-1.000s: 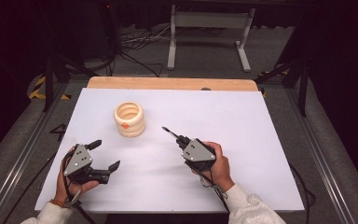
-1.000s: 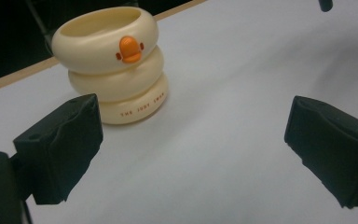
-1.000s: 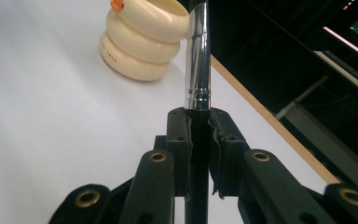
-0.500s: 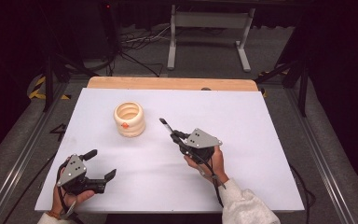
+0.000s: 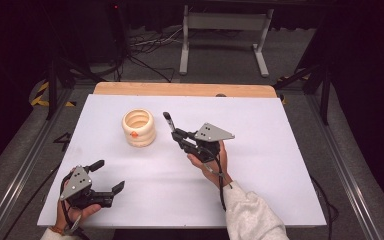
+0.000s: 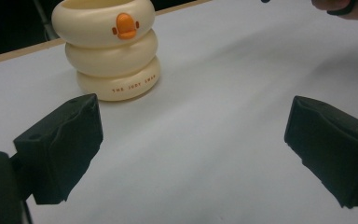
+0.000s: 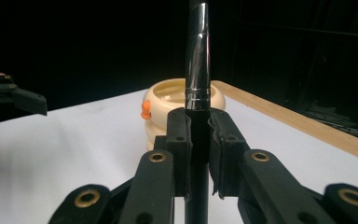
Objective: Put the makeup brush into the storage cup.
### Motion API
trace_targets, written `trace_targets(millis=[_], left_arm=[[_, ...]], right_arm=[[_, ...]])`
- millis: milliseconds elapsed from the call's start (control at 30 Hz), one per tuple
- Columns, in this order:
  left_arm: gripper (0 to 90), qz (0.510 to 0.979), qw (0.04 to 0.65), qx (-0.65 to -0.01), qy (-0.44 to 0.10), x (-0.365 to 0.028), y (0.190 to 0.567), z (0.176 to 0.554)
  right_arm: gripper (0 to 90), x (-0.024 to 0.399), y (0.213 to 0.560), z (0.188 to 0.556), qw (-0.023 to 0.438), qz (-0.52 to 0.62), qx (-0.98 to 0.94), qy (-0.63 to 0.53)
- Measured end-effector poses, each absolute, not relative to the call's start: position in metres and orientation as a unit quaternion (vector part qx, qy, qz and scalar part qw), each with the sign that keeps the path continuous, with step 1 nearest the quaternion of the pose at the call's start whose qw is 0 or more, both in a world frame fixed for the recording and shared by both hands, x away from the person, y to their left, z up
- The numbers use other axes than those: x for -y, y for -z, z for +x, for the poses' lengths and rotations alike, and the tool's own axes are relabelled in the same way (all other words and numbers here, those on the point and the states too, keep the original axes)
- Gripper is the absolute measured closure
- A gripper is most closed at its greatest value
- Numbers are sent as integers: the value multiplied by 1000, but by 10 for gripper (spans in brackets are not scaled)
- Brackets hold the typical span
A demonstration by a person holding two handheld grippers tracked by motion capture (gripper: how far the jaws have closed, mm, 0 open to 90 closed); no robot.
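Here the right gripper (image 5: 176,131) was held above the middle of the white counter (image 5: 280,150), its jaws clamped on a slim dark pen (image 5: 168,120) with a glossy tapered cap. In the right gripper view the pen (image 7: 197,60) stood upright between the two pads, its lower part running down between the jaws and its cap rising well clear of them. In the high view the pen's tip pointed toward the far left, just beside a cream holder (image 5: 139,128) made like three stacked rings, but apart from it. That holder (image 6: 109,51) stood upright on the counter's far left part, with a small orange beak on its top ring and a line of tiny lettering on its bottom ring, too small to read. The left gripper (image 5: 109,176) was held low at the near left corner, its jaws wide apart with nothing between them, well apart from the holder.
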State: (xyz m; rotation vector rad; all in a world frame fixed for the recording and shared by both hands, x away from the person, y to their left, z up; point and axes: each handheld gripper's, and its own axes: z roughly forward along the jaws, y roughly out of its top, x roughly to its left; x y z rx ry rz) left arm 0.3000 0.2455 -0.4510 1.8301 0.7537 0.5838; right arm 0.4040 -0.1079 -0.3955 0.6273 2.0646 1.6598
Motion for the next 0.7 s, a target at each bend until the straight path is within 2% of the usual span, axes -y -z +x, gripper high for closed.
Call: trace_targets(millis=[700], left_arm=[[58, 759, 531, -289, -241, -240, 451, 298]], right_arm=[[798, 47, 368, 445, 180, 201, -713, -647]])
